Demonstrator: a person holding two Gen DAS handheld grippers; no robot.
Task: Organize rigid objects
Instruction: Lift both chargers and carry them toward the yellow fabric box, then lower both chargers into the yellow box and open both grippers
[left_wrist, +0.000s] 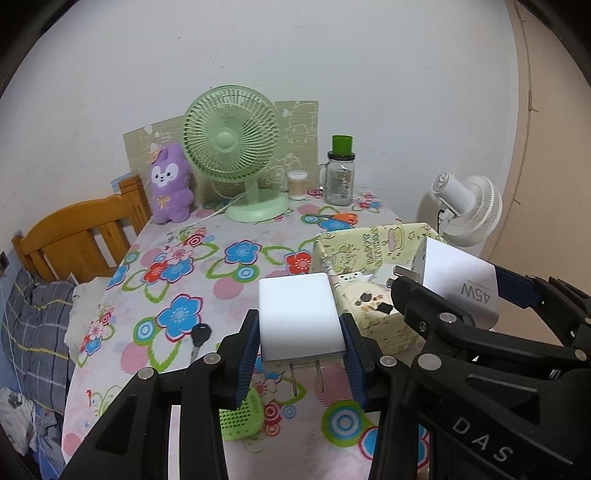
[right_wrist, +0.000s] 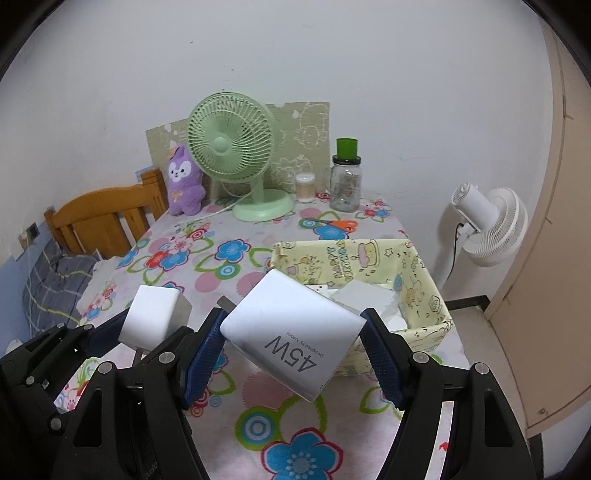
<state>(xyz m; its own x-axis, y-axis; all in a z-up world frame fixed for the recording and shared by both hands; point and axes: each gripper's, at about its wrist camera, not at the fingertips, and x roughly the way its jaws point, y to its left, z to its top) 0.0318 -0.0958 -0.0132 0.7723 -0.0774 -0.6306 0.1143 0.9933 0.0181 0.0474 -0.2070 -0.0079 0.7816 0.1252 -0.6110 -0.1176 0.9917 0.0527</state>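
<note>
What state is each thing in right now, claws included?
Left claw: shut on small white charger, prongs toward camera.
Right claw: shut on 45W charger, tilted.
Yellow box: open, white items inside.
Glass jar: upright, capped.
Green fan: upright, blades look still.
Key: flat on table.

White chargers (left_wrist: 301, 317), flower-patterned tablecloth (left_wrist: 207, 266), pale green fan (left_wrist: 231, 144), purple plush (left_wrist: 170, 184), yellow cartoon-printed box (right_wrist: 406, 266).

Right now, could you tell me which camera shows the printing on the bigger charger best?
The right wrist view: the big charger fills the centre, its "45W" face fully visible. The left wrist view shows it at the right edge, partly behind gripper parts.
</note>
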